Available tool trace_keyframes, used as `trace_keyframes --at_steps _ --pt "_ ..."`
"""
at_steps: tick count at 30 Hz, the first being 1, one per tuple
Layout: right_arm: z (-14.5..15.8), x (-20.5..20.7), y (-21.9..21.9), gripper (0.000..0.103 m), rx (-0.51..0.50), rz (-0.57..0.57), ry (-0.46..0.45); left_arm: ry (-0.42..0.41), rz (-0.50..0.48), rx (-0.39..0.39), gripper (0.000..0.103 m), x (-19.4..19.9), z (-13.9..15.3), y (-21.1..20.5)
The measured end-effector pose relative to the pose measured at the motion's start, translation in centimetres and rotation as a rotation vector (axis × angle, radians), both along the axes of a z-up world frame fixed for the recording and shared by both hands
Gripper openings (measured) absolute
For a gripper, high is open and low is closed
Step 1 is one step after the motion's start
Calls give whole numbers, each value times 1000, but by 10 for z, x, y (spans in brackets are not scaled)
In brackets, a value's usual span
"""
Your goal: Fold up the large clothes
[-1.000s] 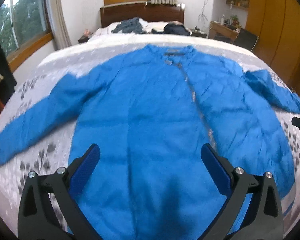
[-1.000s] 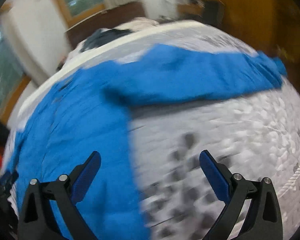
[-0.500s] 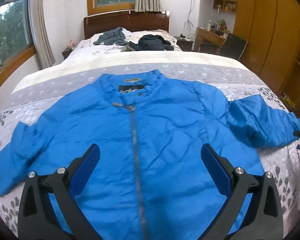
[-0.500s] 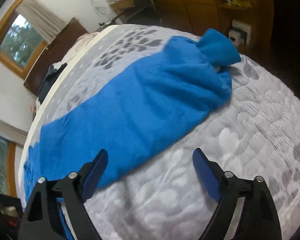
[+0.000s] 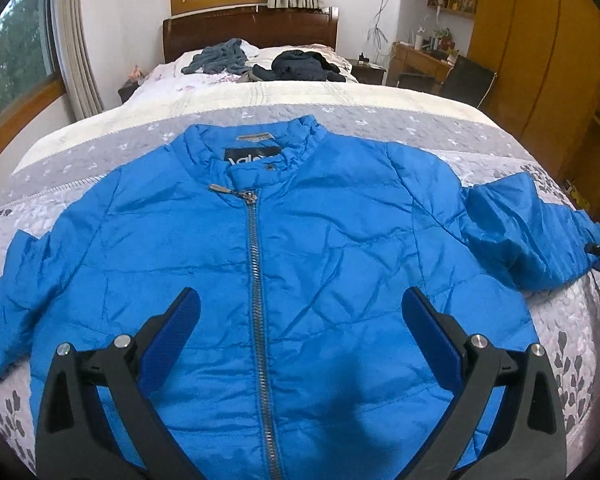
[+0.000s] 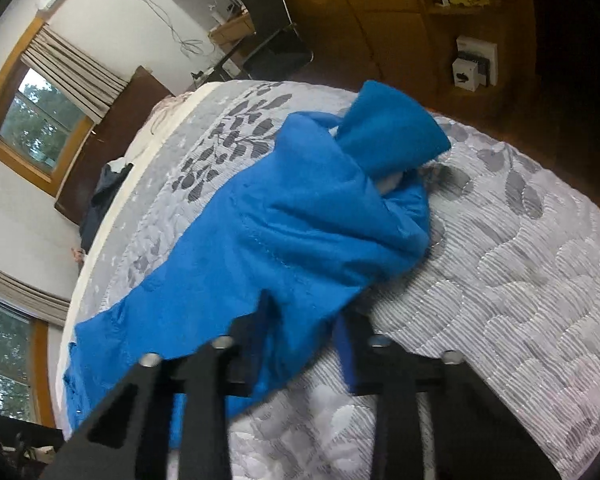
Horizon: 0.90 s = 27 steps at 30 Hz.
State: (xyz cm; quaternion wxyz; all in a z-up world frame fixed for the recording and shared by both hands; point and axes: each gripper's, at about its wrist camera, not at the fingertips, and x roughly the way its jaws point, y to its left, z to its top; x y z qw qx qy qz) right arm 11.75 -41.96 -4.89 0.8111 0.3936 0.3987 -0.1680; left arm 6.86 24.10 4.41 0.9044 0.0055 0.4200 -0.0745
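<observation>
A bright blue zipped jacket (image 5: 320, 240) lies flat, front up, on the quilted bed (image 5: 380, 120), collar toward the headboard. My left gripper (image 5: 300, 320) hovers open over the jacket's lower front, one finger on each side of the zipper, holding nothing. The jacket's right sleeve (image 5: 532, 240) lies bunched near the bed's right edge. In the right wrist view my right gripper (image 6: 304, 332) is shut on the sleeve (image 6: 300, 220) at its near edge. The cuff (image 6: 388, 132) is folded up beyond it. Fabric hides the left fingertip.
Dark clothes (image 5: 304, 66) and a grey garment (image 5: 220, 58) lie by the wooden headboard (image 5: 252, 28). A desk and black chair (image 5: 468, 80) and a wooden wardrobe (image 5: 540, 40) stand to the right. The bed's edge drops to the floor (image 6: 560, 92) just past the sleeve.
My right gripper came down on the sleeve end and shut on it, bunching the fabric. The left gripper swung round to sit centred over the jacket's front, still open.
</observation>
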Motion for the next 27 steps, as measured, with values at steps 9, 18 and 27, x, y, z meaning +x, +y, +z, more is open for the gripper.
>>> trace_keyframes --at_steps 9,18,27 --pt "50 -10 34 3 -117 45 -96 9 15 2 100 -10 0 33" --pt "121 18 158 3 -206 330 -244 14 100 -39 100 -15 1 83" --pt "139 48 308 3 -241 658 -320 5 155 -55 100 -22 4 119"
